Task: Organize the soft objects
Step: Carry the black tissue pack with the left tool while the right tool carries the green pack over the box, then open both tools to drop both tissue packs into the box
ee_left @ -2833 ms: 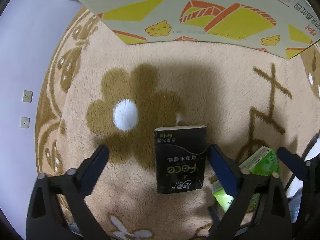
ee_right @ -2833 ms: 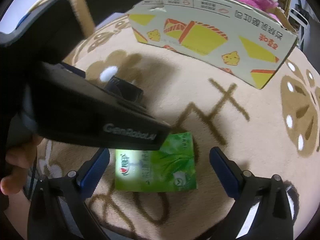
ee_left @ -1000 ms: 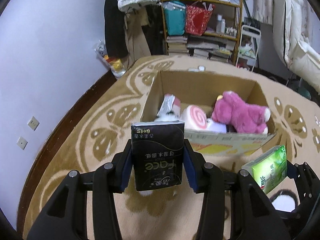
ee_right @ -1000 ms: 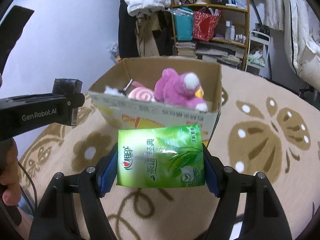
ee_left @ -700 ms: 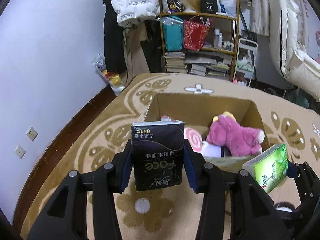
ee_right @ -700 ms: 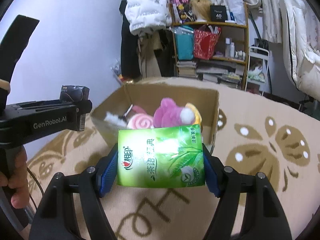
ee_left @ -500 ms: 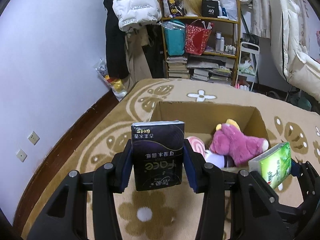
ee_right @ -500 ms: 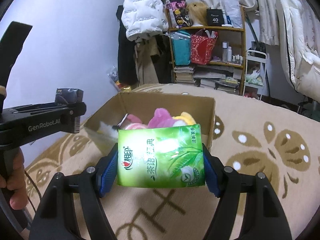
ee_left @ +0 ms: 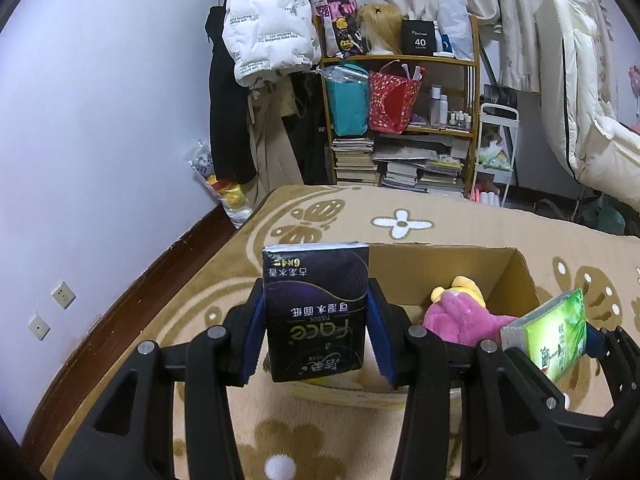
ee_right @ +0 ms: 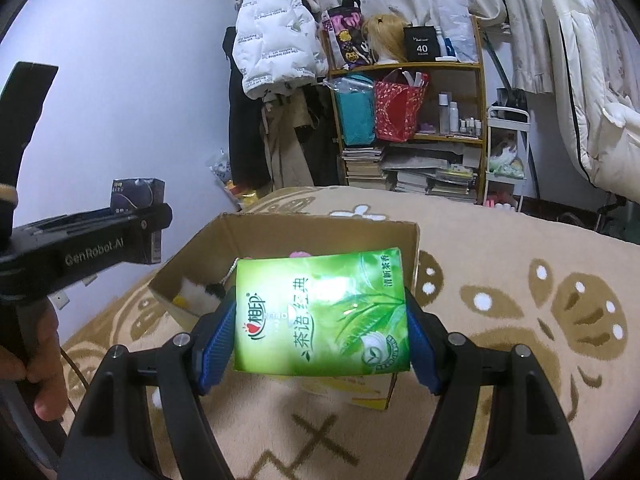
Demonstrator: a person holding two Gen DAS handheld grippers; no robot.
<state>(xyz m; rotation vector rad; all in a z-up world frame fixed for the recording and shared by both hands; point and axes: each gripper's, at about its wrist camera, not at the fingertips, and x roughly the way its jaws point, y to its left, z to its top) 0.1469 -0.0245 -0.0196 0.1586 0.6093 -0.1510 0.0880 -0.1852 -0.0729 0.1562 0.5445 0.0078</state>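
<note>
We've got two soft tissue packs in the air, both just short of the open brown cardboard box (ee_left: 516, 276) sitting on the beige flower-patterned carpet (ee_left: 224, 292).

Black plastic-wrapped tissue pack (ee_left: 316, 312): left tool (ee_left: 316, 336) is clamped on it, blue pads on both long sides, pack upright, print upside down to the camera. It hovers at the box's near-left corner.

Green plastic-wrapped tissue pack (ee_right: 322, 316): right tool (ee_right: 320, 336) is closed on its two short ends, face toward the camera. It hangs over the box's near edge, hiding most of the inside.

Handling, our read: both look light and squashy, film wrap looks slick. The side grips look sensible, since the paper stack is what resists the pads. Green pack bows slightly between the pads, so we wouldn't squeeze harder. A drop shouldn't hurt either one.

Already in the box: pink plush toy with yellow tuft (ee_left: 460, 316) toward the right side; white fluffy item (ee_right: 196, 290) at the near-left corner in the right view, can't tell what it is.

Next, we'd guess: carry both past the near wall and let go over free space, black one left, green one right of the plush.

Wooden shelf of books and bags (ee_left: 404, 120) stands beyond the carpet's far edge, well apart.
</note>
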